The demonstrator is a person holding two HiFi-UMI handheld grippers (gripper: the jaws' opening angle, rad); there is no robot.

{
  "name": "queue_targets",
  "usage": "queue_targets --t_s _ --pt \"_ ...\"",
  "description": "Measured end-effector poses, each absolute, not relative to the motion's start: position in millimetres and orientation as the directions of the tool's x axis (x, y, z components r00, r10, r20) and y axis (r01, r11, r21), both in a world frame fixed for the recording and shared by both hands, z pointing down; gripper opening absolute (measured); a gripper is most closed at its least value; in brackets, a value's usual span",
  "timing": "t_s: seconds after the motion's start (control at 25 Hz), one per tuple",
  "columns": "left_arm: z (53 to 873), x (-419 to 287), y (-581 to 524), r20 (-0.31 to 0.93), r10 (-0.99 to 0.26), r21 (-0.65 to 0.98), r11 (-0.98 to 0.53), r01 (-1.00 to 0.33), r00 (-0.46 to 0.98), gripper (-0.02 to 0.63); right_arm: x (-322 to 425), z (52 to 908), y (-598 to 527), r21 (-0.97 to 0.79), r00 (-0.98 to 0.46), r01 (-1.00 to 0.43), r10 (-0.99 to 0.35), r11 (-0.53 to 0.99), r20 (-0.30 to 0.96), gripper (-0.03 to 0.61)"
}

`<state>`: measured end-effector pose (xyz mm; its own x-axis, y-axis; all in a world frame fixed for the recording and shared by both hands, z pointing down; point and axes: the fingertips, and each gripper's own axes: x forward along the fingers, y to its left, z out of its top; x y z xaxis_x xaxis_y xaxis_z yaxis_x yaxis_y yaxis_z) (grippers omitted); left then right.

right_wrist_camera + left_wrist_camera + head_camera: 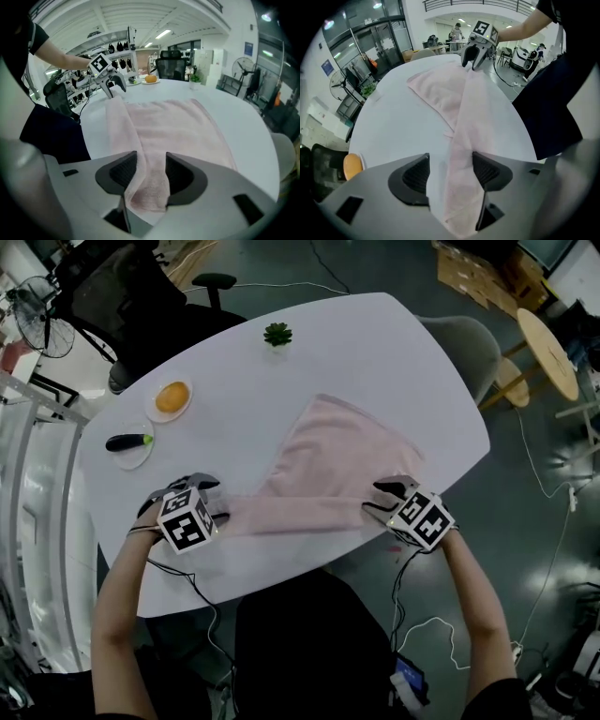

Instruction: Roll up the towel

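While the pink towel [328, 465] lies on the desk [403, 362], its folded near edge is straddled by the left tool [451, 171] and right tool [151, 171], both open, nothing pinched. Unheld, the fold could be sprung flat.

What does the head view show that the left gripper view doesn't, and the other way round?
Only the head view: the marker cube on the left gripper, and the dark green-tipped object on a plate. Only the left gripper view: that gripper's jaws standing apart with the towel's folded edge between them, and people in the hall behind. Both: the pink towel, the white table, the right gripper and the orange item.
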<state>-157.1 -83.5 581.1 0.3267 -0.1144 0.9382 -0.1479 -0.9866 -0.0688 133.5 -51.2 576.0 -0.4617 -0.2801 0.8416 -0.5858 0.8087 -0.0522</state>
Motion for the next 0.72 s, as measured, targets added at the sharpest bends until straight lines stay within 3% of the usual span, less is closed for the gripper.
queue_targets --t_s 0.4,0.72 --pt "530.0 -134.5 -72.6 0.882 -0.278 -0.262 -0.960 -0.095 0.380 0.291 140.5 539.0 -21.2 0.135 -0.446 -0.554 -0.430 0.822 0.785 0.204" --pt "548.4 -116.3 -20.0 0.901 -0.203 -0.206 -0.978 -0.033 0.383 0.270 128.3 564.9 17.2 0.195 -0.415 -0.451 -0.398 0.871 0.818 0.204"
